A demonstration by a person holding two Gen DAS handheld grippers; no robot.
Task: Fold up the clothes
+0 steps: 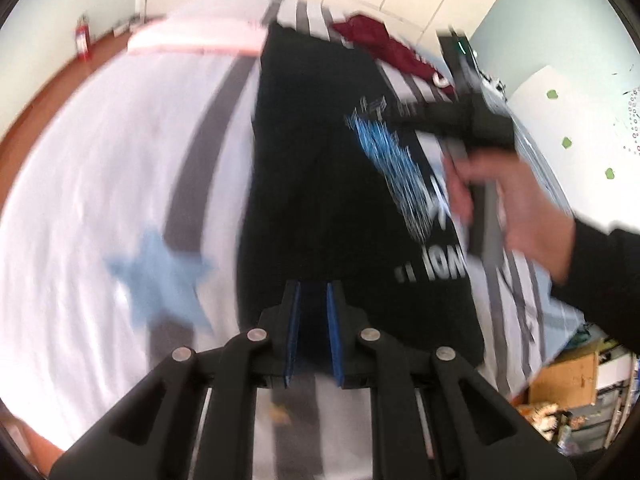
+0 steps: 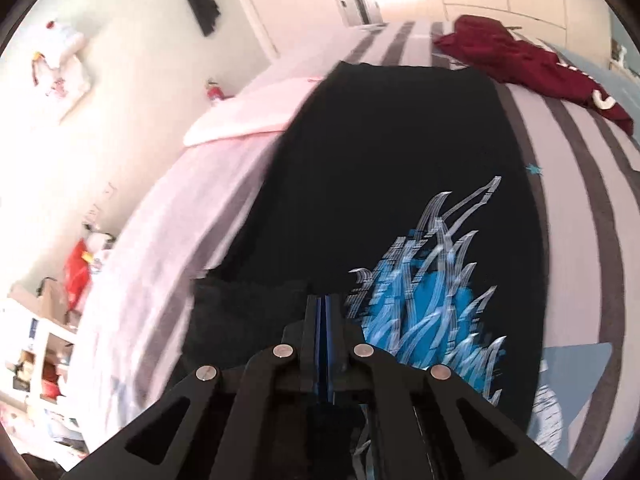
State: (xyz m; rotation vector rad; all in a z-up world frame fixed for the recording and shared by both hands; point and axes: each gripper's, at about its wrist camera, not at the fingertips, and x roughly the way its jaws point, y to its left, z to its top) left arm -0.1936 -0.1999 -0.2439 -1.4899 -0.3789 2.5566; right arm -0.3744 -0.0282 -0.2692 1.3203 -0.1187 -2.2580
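- Two garments lie on the striped bedspread [image 2: 568, 152]: a black T-shirt [image 2: 380, 168] with a blue and silver flame print [image 2: 432, 300] spread down the middle, and a dark red garment [image 2: 520, 68] crumpled near the far end of the bed, apart from the black one.
- The left gripper [image 1: 313, 292] is over the near edge of the black T-shirt [image 1: 320, 152]; its blue-padded jaws stand apart with a clear gap, and dark cloth shows between them. I cannot tell whether they touch the fabric.
- The right gripper [image 2: 323, 304] has its jaws pressed together, pads meeting, at the near edge of the shirt just left of the flame print; a folded flap of black cloth sits to its left. Whether cloth is pinched between the pads cannot be told.
- In the left wrist view the right hand [image 1: 516, 200] grips the handle of its tool over the right side of the shirt, by the printed lettering.
- A light blue star [image 1: 160, 276] on the bedspread lies left of the shirt.
- A pink pillow [image 2: 248, 116] rests at the far left of the bed.
- The left wrist view is motion-blurred.
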